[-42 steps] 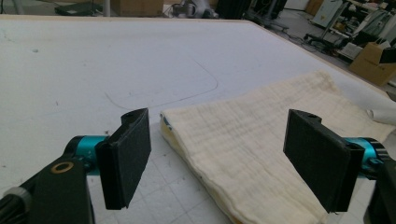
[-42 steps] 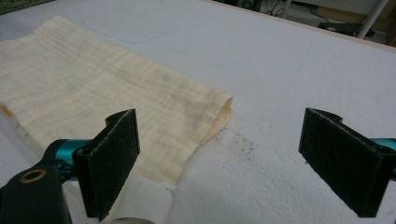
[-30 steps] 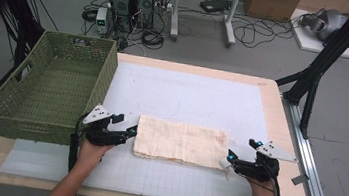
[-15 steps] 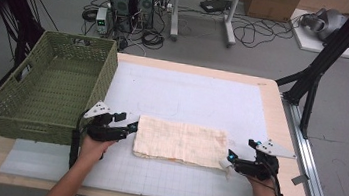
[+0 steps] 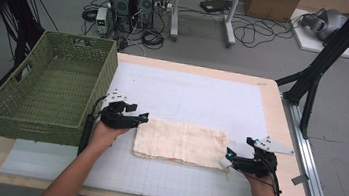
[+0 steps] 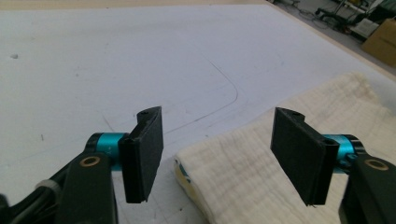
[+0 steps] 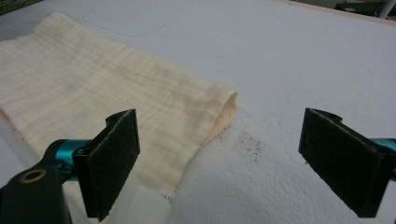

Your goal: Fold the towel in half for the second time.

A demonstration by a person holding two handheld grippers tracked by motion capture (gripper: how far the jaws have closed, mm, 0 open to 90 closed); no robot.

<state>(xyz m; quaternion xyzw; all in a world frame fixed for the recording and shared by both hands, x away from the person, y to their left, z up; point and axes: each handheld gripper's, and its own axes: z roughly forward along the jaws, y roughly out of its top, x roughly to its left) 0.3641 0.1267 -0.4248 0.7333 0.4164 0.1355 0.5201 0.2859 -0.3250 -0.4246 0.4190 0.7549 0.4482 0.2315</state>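
Left gripper (image 5: 129,117): jaws apart, have just been narrowing, astride the cloth's (image 5: 180,142) left corner, pads not pressing it. Right gripper (image 5: 235,160): jaws wide at the cloth's right corner, nothing gripped. Desk (image 5: 272,102) carries a white mat (image 5: 193,95); green basket (image 5: 47,92) left of the cloth. Cloth: cream, folded, flat.

Even, soft indoor light, faint shadows, slightly grainy, no glare

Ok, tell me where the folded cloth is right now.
In the high view, the folded cloth lies flat on the white mat, between the left gripper and right gripper, right of the green basket.
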